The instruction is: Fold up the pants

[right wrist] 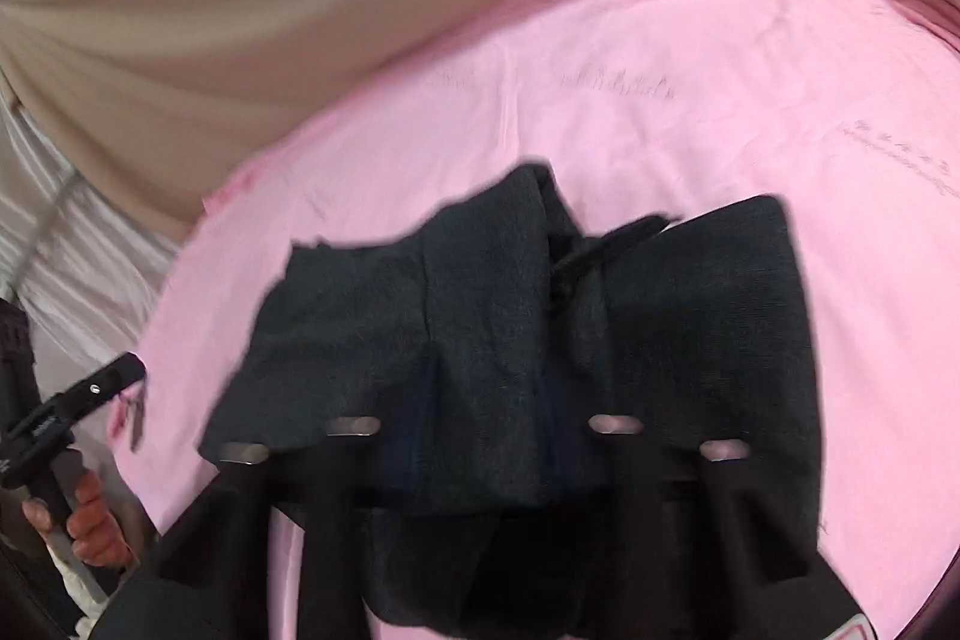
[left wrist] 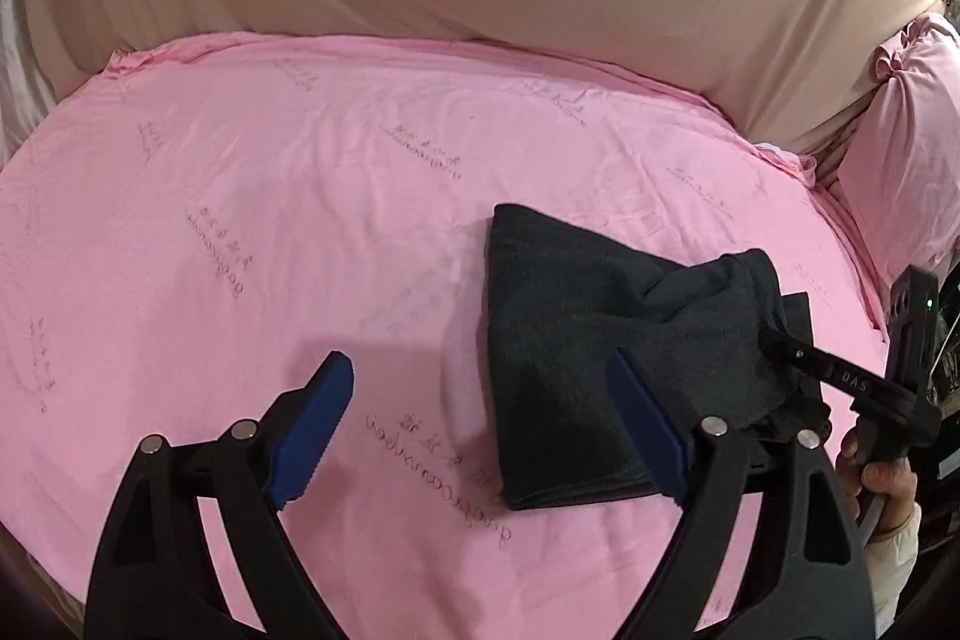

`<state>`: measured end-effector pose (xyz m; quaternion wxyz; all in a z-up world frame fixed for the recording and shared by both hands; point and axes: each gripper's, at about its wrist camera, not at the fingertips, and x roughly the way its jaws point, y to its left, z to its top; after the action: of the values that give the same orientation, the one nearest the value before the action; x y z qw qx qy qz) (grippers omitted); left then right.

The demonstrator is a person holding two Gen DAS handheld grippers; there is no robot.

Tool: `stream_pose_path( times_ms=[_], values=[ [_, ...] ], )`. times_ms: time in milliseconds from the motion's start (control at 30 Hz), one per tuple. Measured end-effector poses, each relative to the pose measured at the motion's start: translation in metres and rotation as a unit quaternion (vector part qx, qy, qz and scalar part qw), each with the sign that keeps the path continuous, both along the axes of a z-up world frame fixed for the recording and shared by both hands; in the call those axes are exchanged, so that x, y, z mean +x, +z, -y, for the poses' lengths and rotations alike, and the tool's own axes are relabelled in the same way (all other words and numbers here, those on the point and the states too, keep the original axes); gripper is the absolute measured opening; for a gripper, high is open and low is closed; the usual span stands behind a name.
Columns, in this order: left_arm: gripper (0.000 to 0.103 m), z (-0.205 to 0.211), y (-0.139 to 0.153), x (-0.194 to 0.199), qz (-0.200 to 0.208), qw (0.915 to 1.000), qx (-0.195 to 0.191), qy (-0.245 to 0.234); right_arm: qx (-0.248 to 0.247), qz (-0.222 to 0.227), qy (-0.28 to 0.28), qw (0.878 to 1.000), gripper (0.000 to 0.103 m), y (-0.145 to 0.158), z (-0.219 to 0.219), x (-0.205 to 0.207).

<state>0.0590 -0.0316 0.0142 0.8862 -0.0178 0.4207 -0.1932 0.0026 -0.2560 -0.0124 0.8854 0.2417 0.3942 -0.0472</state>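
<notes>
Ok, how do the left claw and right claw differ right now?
The left claw is wide open and holds nothing; the right claw is draped in the dark pants and seems shut on them. The left claw hangs over the pink sheet beside the pants; the right claw lifts one end. Both are black.

The left gripper [left wrist: 480,430] hangs low with its blue-padded jaws spread wide apart, nothing between them. To its right, the right gripper [left wrist: 774,340] is clamped on dark cloth, its handle gripped by the person's right hand [left wrist: 882,472].
</notes>
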Motion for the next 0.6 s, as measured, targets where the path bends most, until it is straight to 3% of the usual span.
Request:
stream_pose_path(
  times_ms=[100, 133, 200, 233, 333, 433, 533, 600],
  values=[
    [0.084, -0.002, -0.009, -0.001, -0.007, 0.9999, 0.006, -0.010, -0.029, 0.076, 0.027, 0.996, 0.027, 0.068, -0.015, -0.014],
    [0.084, -0.002, -0.011, -0.002, -0.008, 0.9998, 0.007, -0.015, -0.034, 0.103, 0.033, 0.994, 0.006, 0.090, -0.022, -0.023],
    [0.084, 0.000, -0.012, -0.006, -0.010, 0.9996, 0.003, -0.027, -0.047, 0.143, 0.049, 0.987, 0.005, 0.125, -0.029, -0.043],
    [0.084, 0.004, -0.014, -0.008, -0.012, 0.9992, 0.000, -0.038, -0.054, 0.144, 0.051, 0.987, 0.005, 0.128, -0.031, -0.048],
    [0.084, 0.013, -0.020, -0.013, -0.018, 0.9977, -0.001, -0.065, -0.081, 0.063, 0.036, 0.994, 0.006, 0.082, -0.025, -0.051],
    [0.084, 0.029, -0.030, -0.017, -0.026, 0.9953, 0.014, -0.092, -0.058, -0.019, -0.005, 0.998, 0.013, 0.022, -0.008, -0.061],
    [0.086, 0.046, -0.036, -0.027, -0.016, 0.9920, 0.044, -0.118, -0.036, -0.001, -0.007, 0.999, 0.021, 0.007, -0.008, -0.091],
    [0.091, 0.051, -0.036, -0.032, -0.006, 0.9906, 0.049, -0.128, -0.039, 0.014, 0.006, 0.999, 0.037, 0.008, -0.011, -0.108]
  ],
)
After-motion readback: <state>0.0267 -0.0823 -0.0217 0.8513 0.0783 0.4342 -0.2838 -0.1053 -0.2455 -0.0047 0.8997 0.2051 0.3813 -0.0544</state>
